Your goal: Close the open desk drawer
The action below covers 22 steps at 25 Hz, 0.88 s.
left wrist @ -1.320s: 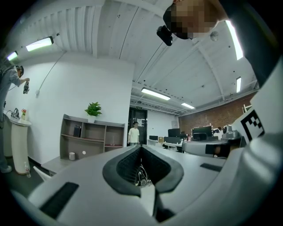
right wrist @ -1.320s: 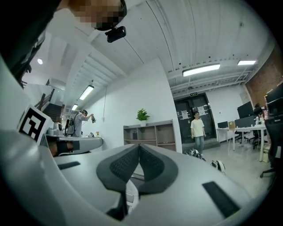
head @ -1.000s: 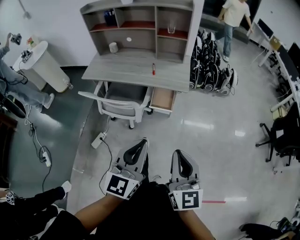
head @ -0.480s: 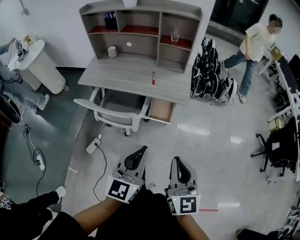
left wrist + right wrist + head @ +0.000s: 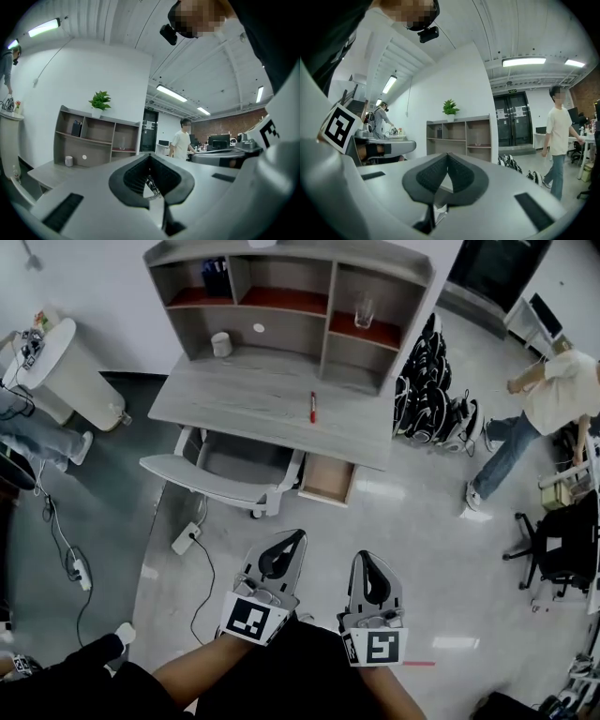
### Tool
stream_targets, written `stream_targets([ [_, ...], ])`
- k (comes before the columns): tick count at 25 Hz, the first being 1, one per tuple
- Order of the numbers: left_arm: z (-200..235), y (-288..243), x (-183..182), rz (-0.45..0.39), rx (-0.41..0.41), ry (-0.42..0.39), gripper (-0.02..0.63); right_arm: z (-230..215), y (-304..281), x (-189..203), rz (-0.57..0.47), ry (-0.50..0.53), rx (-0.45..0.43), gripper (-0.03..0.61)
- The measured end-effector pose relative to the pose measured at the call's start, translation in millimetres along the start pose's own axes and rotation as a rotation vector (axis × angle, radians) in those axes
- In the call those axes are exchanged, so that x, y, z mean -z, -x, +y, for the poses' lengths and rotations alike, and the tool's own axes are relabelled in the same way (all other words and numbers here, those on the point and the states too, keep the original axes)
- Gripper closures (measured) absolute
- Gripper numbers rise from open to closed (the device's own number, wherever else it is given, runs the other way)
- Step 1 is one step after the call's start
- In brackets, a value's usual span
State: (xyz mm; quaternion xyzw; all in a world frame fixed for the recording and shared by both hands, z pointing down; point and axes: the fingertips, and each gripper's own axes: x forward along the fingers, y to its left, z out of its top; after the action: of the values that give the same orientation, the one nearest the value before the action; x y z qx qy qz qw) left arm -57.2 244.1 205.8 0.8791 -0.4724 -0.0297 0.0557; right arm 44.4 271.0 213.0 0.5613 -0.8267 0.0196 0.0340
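— Drawer [image 5: 327, 480]: where does it sit?
— Pulled out under the desk surface [image 5: 262, 399], ahead of both pairs of jaws and well apart from them, beside the chair [image 5: 225, 460].
— And the jaws?
— Left gripper [image 5: 298, 535] and right gripper [image 5: 360, 557] are both closed, nothing between them, side by side over the floor [image 5: 412, 549].

Grey chair [image 5: 234, 460]; red pen [image 5: 312, 407], maybe marker; bags [image 5: 433, 395].
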Motion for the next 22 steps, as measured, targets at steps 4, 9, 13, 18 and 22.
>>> stream_targets([
  [4, 28, -40, -11, -0.021, 0.021, 0.016, 0.603, -18, -48, -10, 0.005, 0.011, 0.032, 0.563],
  [9, 68, -72, -20, -0.018, 0.021, 0.019, 0.603, -25, -98, -22, 0.008, 0.026, 0.052, 0.563],
  [13, 92, -88, -20, -0.013, 0.030, 0.040, 0.603, -26, -130, -27, 0.016, 0.050, 0.057, 0.563],
  [18, 120, -104, -15, -0.013, 0.039, 0.070, 0.603, -31, -160, -25, 0.030, 0.056, 0.092, 0.563],
  [22, 126, -109, -9, 0.011, 0.124, -0.017, 0.603, -35, -171, -22, 0.035, 0.065, 0.136, 0.563],
])
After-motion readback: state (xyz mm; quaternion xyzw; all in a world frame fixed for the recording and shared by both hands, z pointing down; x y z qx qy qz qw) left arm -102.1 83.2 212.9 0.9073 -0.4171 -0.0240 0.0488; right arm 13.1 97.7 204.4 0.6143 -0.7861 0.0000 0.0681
